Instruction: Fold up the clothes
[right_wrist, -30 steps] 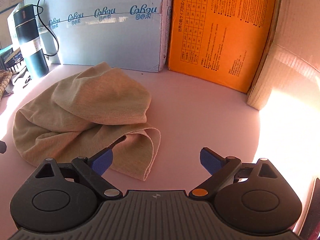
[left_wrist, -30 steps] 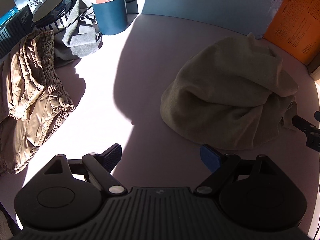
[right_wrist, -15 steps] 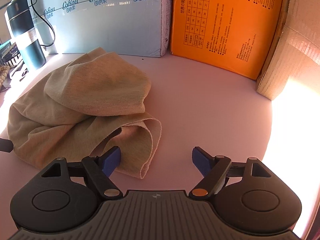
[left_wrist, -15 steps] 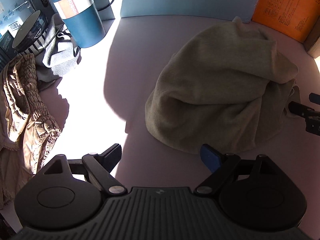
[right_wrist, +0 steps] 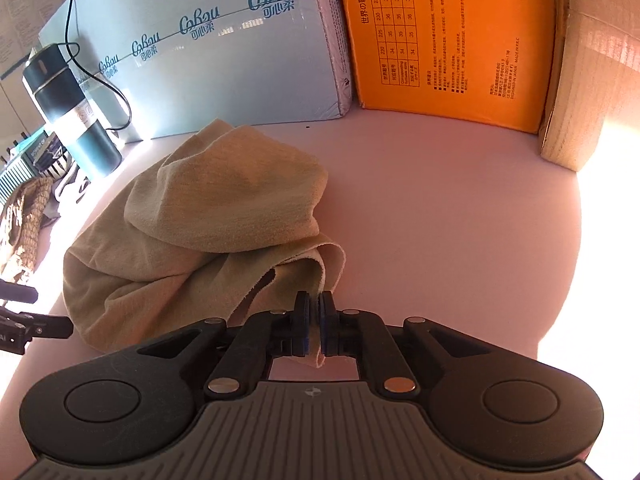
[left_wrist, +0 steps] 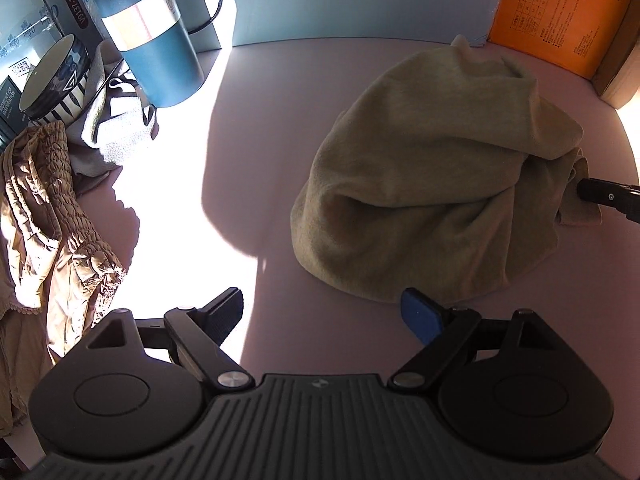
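Beige knit garment (right_wrist: 208, 240) lies crumpled in a loose heap on the pale pink counter (right_wrist: 440, 220), in front of the light blue carton (right_wrist: 224, 60) and orange box (right_wrist: 452, 36). The right gripper (right_wrist: 315, 314) has just closed its jaws; they pinch the garment's near hem corner, fabric between the blue pads. The left gripper (left_wrist: 324, 312) hovers beside the heap's opposite lower edge, jaws wide, holding nothing. Judged next: the left jaws need the edge just ahead and to their right. Cloth is bunched, layers overlapping, unfolded.
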The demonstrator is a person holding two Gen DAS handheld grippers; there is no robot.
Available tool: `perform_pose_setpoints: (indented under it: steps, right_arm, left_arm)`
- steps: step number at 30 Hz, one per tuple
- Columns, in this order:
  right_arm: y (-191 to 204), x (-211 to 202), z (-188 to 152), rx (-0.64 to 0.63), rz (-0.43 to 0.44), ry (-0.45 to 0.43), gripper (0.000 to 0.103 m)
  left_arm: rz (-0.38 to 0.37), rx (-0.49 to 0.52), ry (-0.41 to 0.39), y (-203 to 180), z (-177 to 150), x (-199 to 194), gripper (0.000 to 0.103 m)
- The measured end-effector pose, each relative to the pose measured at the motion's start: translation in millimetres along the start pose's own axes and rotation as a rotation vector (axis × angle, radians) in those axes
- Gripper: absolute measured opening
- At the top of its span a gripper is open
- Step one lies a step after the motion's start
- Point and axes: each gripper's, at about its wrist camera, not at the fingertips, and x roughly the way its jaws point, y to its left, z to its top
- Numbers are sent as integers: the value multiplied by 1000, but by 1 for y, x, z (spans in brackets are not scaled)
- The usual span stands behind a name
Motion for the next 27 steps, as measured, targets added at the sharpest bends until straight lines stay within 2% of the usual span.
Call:
perform_pose_setpoints:
  steps: [3,6,8,11,14,15,17,19,21,23,25,27]
  right_arm:
    - [-1,-16,4,91,80,-63,5]
    - [-3,-43,15,130,128,-155,4]
    - [-10,-66,26,155,150,-233,1]
    - [-26,-100,41,212,172,-355,1]
    - [-38,-121,50,201,157,-411,1]
    - [-36,-120,52,162,143,-373,1]
    - [-28,-103,46,85,138,-214,4]
    - [-13,-82,27,-10,97,-90,5]
    - [-6,-58,13,-94,49,-8,17]
    - [-7,-41,2,-112,-9,-7,37]
    - [-10,-31,-4,-112,-74,-27,40]
    - [-12,-26,-5,-119,-107,-56,49]
  left_arm:
    - [-18,46,-11,3,-3,1,85]
    - [-60,81,-39,15,-10,2,85]
    - [-91,75,-43,23,-14,3,85]
    - [-135,36,-46,33,-17,6,85]
    - [-168,11,-56,32,-17,7,85]
    - [-182,15,-58,28,-16,8,85]
    - [-198,40,-57,18,-14,9,85]
    - [-200,86,-61,5,-12,8,85]
    - [-196,119,-64,-5,-12,6,85]
    - [-182,130,-63,-10,-13,5,85]
    - [-164,126,-63,-10,-14,5,85]
    - [-161,115,-60,-8,-14,6,85]
